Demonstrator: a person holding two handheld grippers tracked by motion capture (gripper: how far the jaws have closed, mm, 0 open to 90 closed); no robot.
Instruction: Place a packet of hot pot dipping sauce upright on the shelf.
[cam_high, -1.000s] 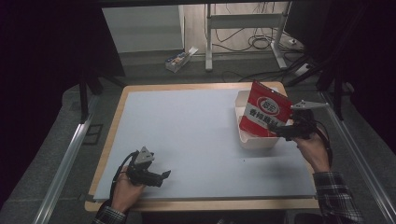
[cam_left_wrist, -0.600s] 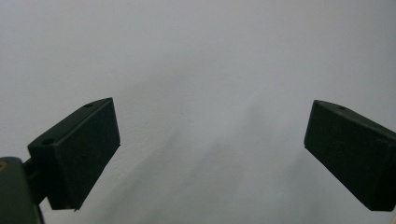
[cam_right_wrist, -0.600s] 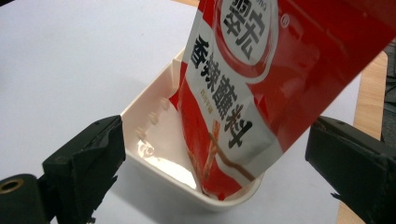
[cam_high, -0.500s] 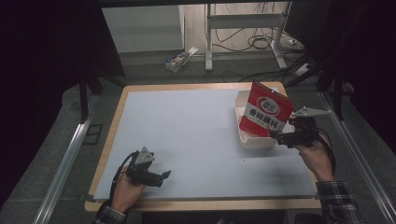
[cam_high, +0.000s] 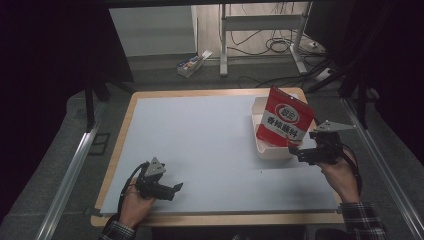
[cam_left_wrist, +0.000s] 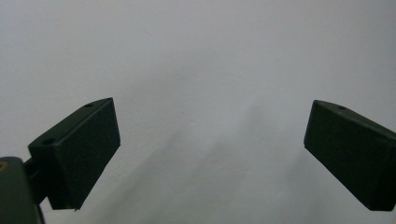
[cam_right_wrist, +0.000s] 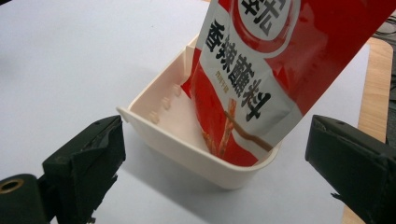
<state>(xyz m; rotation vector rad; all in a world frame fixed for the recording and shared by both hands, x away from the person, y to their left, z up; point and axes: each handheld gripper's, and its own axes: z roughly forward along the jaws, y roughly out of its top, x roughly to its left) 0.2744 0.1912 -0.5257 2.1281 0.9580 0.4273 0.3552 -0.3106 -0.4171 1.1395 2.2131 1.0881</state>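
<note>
Pouch of glossy red-and-white foil (cam_high: 284, 119) leans in the cream plastic tub (cam_high: 272, 149); your right gripper (cam_high: 296, 152) gapes beside it, left gripper (cam_high: 176, 188) spread over the bench (cam_high: 200, 135).

A red and white pouch (cam_right_wrist: 261, 74) standing in a cream tub (cam_right_wrist: 187, 135) carries large black Chinese characters, 香辣蘸料, on a white band. Above them is a round logo too cropped to read.
</note>
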